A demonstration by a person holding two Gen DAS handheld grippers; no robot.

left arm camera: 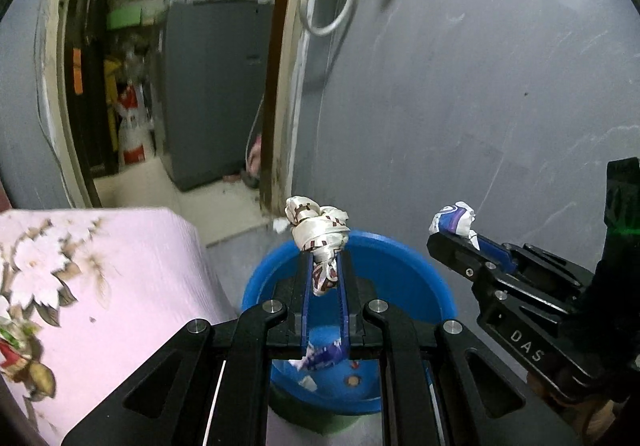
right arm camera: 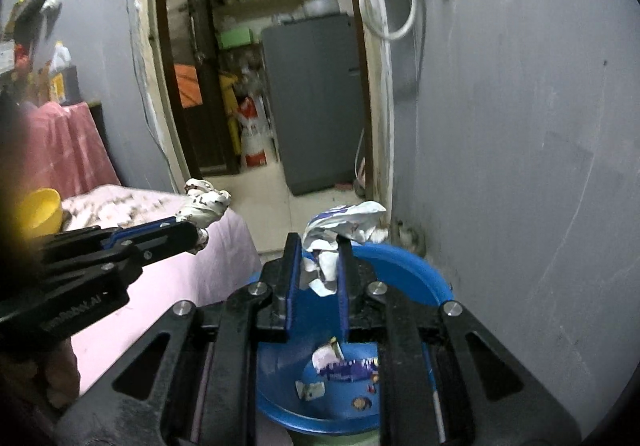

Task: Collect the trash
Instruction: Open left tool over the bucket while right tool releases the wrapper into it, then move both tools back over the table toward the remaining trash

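Bin (left arm camera: 404, 266) partly hidden by hand-held grippers: left (left arm camera: 325, 266) clamps upright knotted wrapper (left arm camera: 318, 234); right (right arm camera: 318, 266) pinches crumpled wrapper (right arm camera: 344, 222).

Both wrist views look down (close) over blue bin (left arm camera: 400, 258)

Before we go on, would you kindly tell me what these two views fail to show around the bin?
- Blue bin: its base is hidden by the gripper bodies in both views.
- Scraps inside the bin: too small to read.
- Purple-and-white wrapper: its lower part sits behind the right gripper jaws.
- Knotted wrapper: print blurred in the left wrist view.
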